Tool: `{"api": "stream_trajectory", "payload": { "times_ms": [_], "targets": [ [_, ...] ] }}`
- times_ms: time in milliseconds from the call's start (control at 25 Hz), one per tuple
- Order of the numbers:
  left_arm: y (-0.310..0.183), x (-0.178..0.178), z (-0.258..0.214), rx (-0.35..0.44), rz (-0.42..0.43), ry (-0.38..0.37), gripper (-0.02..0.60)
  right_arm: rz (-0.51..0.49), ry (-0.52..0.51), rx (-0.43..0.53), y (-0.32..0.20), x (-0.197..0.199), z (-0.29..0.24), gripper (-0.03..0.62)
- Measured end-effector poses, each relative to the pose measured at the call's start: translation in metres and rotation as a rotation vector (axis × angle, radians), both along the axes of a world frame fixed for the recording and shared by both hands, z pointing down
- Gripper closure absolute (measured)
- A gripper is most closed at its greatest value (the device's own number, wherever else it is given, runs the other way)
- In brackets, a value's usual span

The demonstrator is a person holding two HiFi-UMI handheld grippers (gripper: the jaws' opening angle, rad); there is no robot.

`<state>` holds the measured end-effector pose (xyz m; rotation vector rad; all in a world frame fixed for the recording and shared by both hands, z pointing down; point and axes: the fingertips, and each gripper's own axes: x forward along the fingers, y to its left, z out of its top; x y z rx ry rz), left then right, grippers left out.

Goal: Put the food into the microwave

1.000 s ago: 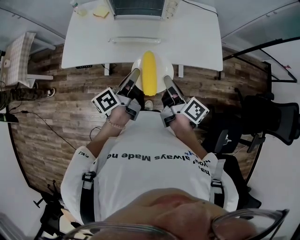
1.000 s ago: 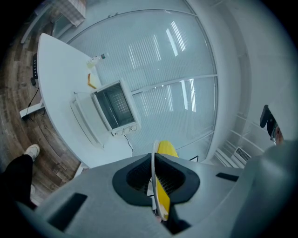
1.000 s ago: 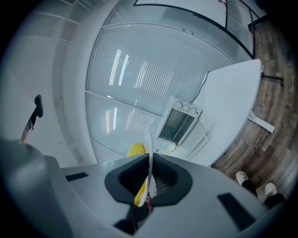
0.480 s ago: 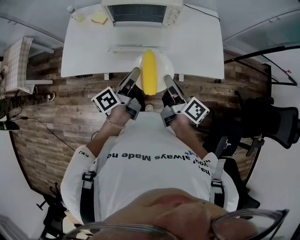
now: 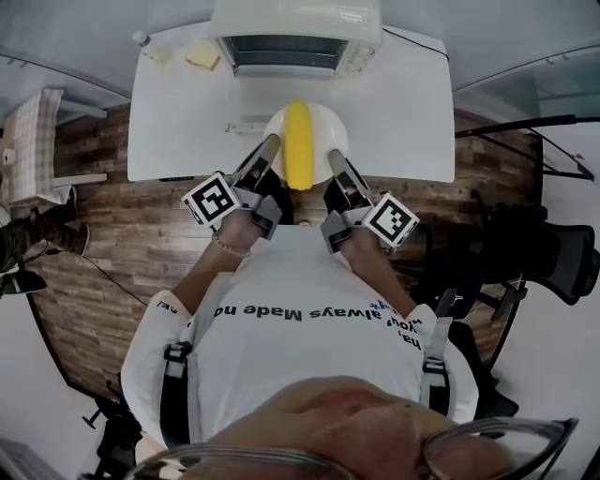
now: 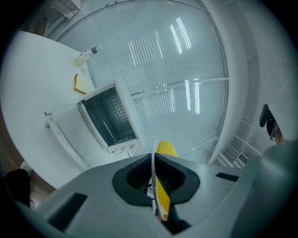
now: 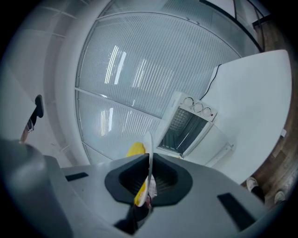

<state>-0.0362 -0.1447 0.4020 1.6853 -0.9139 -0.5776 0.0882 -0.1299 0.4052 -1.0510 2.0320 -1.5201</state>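
A white plate (image 5: pixel 324 127) carrying a long yellow piece of food (image 5: pixel 298 142) hangs over the near edge of the white table (image 5: pixel 178 122). My left gripper (image 5: pixel 266 153) is shut on the plate's left rim and my right gripper (image 5: pixel 336 161) on its right rim. The plate's rim (image 6: pixel 153 181) shows edge-on between the left gripper's pads, with the yellow food (image 6: pixel 166 149) beyond. In the right gripper view the plate rim (image 7: pixel 149 148) and food (image 7: pixel 136 149) show the same way. The white microwave (image 5: pixel 298 28) stands at the table's far edge, its door (image 5: pixel 246 124) folded down and its dark cavity (image 6: pixel 109 118) showing.
A bottle (image 5: pixel 148 44) and a yellow sponge-like block (image 5: pixel 201 54) lie at the table's far left. A small side table (image 5: pixel 33 131) stands left on the wooden floor; a black office chair (image 5: pixel 544 253) stands right. A cable (image 7: pixel 210 83) runs behind the microwave.
The person has stepped toward the table: the microwave and table have slid nearer in the head view, and the plate now reaches over the table's near edge. Both grippers keep their hold.
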Motion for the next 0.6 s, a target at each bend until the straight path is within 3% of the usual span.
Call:
{"api": "stream_trajectory", "payload": {
  "times_ms": [240,360,600],
  "targets": [
    [-0.059,-0.033,-0.002,0.001,0.014,-0.006,0.563,0.014,0.009,-0.003,-0.058,-0.033,-0.002,0.571],
    [-0.085,-0.044,-0.003,-0.020,0.008,0.049,0.563,0.020,0.007,-0.007,-0.084,-0.047,-0.003,0.571],
    [-0.135,-0.069,0.001,-0.016,0.022,0.017,0.563,0.029,0.010,-0.017,-0.132,-0.070,-0.001,0.571]
  ]
}}
